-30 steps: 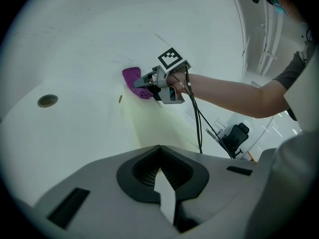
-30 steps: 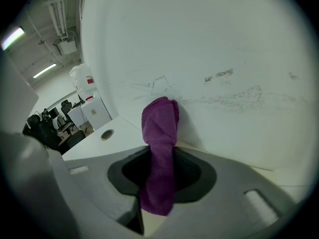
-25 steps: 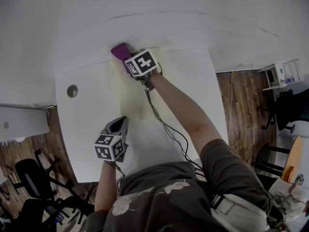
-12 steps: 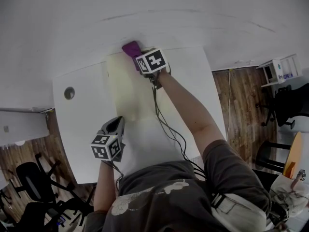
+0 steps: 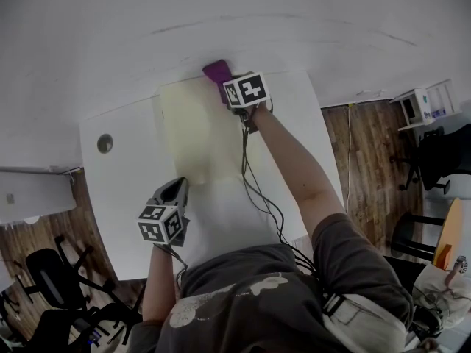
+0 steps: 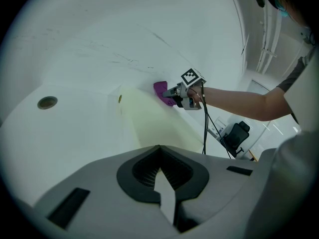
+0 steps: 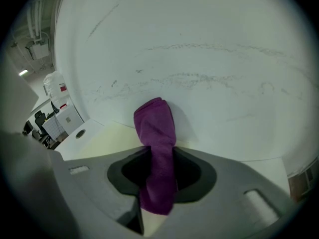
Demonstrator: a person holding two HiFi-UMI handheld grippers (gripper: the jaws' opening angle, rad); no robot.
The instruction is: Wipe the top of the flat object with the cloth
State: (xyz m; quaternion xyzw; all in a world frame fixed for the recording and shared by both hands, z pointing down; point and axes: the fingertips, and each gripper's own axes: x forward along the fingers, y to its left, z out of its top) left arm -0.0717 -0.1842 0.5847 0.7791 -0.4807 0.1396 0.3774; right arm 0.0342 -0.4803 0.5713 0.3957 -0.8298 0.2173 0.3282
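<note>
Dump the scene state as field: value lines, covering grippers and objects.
right gripper: shut on the cloth
cloth: purple, at the board's far edge, by the wall
left gripper: shut, nothing seen between them, at the board's near left part
board: pale yellow, lying flat on the table
grommet hole: in the table, left of the board
</note>
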